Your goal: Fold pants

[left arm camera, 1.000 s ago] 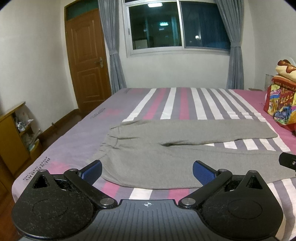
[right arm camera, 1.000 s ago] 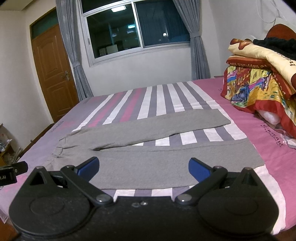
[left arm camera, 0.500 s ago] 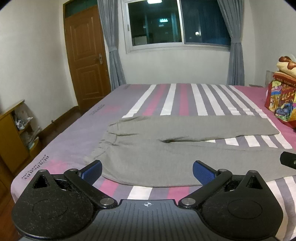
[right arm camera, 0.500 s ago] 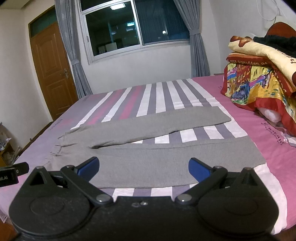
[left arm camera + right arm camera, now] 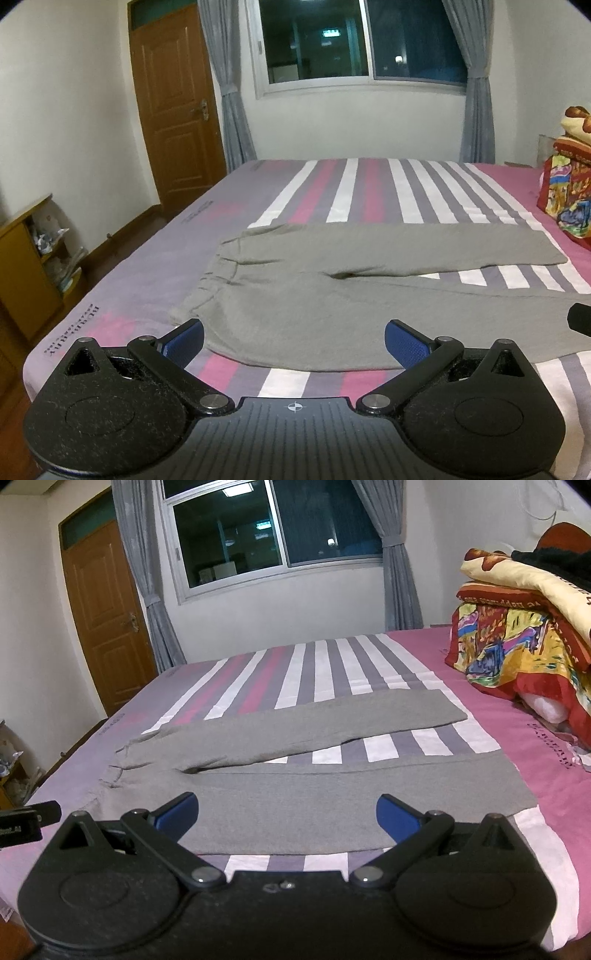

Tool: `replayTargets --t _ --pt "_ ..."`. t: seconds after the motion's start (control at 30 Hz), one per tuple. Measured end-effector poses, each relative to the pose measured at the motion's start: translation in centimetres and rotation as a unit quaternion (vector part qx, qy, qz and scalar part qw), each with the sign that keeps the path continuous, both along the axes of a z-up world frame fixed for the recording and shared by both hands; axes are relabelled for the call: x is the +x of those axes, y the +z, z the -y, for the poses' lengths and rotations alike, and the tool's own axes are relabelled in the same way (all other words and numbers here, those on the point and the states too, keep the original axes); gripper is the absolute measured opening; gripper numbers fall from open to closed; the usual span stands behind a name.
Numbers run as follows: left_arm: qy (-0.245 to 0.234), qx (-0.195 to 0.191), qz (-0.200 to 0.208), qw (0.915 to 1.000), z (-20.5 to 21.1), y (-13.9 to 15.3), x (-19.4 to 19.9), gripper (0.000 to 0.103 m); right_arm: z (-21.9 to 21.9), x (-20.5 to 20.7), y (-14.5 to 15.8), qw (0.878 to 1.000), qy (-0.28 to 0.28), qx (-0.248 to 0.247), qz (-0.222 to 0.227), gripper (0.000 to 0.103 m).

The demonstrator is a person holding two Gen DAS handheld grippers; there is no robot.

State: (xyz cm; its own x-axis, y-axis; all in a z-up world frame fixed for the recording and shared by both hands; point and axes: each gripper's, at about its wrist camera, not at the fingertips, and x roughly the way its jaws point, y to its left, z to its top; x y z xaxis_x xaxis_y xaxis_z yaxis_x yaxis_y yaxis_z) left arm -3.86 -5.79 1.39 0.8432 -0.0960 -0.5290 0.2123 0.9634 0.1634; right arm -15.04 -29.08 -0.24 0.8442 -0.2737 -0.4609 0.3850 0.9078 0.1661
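Only the right wrist view showed the piled quilts past the leg ends of the grey pants; the left wrist view gave the waistband end and a wooden shelf. Flat on the striped bed, the pants lay with legs parted. Both the left hand-held gripper and the right hand-held gripper were spread wide, holding nothing. Shelf contents were blurred, perhaps papers.

Pants flat across the bed.
Waistband left, legs running right, the far leg angled away; bedding pile at the bed's right end, door and window behind.
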Motion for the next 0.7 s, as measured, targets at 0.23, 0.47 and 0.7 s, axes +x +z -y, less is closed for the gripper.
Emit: replayTargets --t 0.23,0.47,0.7 --pt "0.004 0.005 -0.002 1.0000 0.2 -0.5 1.1 0.103 0.3 0.8 -0.5 1.000 0.005 0.013 0.001 0.103" --pt "0.007 0.013 -0.006 0.9999 0.3 -1.4 2.9 0.103 0.3 2.0 -0.8 0.999 0.020 0.012 0.025 0.103" --pt "0.013 0.022 -0.019 0.9995 0.3 -2.3 5.9 0.103 0.5 3.9 -1.1 0.998 0.054 0.009 0.026 0.103"
